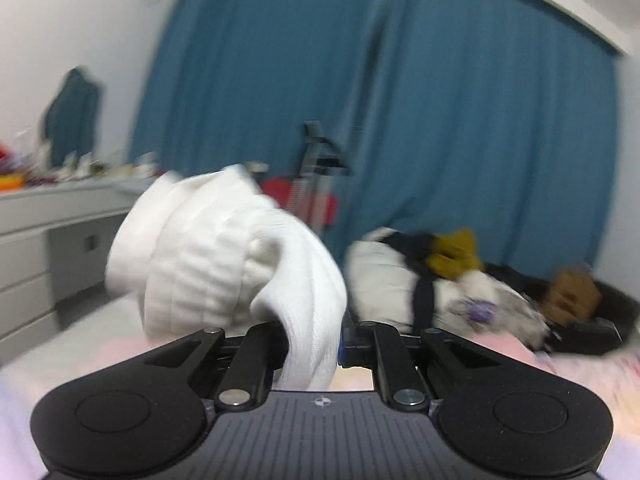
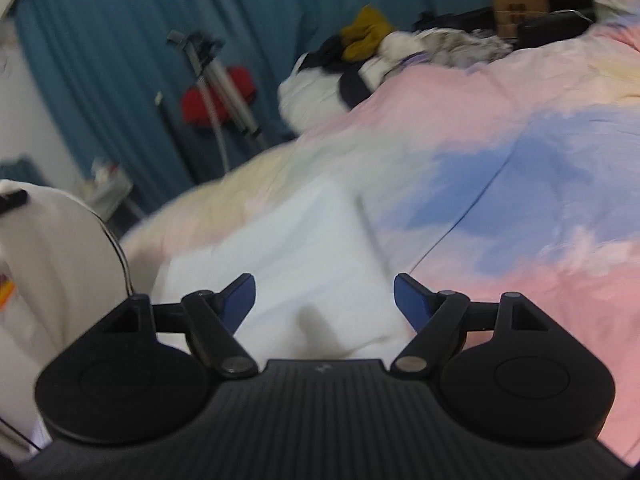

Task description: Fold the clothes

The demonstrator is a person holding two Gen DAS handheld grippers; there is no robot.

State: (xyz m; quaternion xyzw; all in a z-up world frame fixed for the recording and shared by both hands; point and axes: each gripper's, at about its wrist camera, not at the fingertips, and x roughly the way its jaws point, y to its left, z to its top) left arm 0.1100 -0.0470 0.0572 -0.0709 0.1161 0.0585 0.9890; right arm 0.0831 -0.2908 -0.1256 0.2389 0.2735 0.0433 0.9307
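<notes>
The left gripper [image 1: 316, 344] is clamped on a bunched white garment [image 1: 224, 256], held up off the bed with folds spilling over both sides of the fingers. The right gripper [image 2: 324, 300] is released, its jaws spread wide above a flat white cloth [image 2: 304, 248] lying on the bedspread [image 2: 520, 184]; whether that cloth is part of the same garment cannot be told.

Risks from this position:
- The grip holds a thick wad rather than one edge. A wad may slip out, or hide the hem needed for a clean fold.
- Both views are blurred, which suggests fast movement. A quick swing could drag loose fabric across the flat cloth and crease it.
- With only one gripper holding, the garment hangs unevenly and may drop in a heap.

Surface: a soft bedspread in pink, blue and pale yellow, with shallow wrinkles. It probably gives under pressure, so folds may not stay sharp.

Room: a teal curtain [image 1: 400, 100] covers the far wall. A clothes pile [image 2: 380, 52] sits at the far end of the bed, well apart from the work area. A tripod [image 2: 216, 80] stands by the curtain, and a cluttered grey desk [image 1: 48, 216] is at the left.
</notes>
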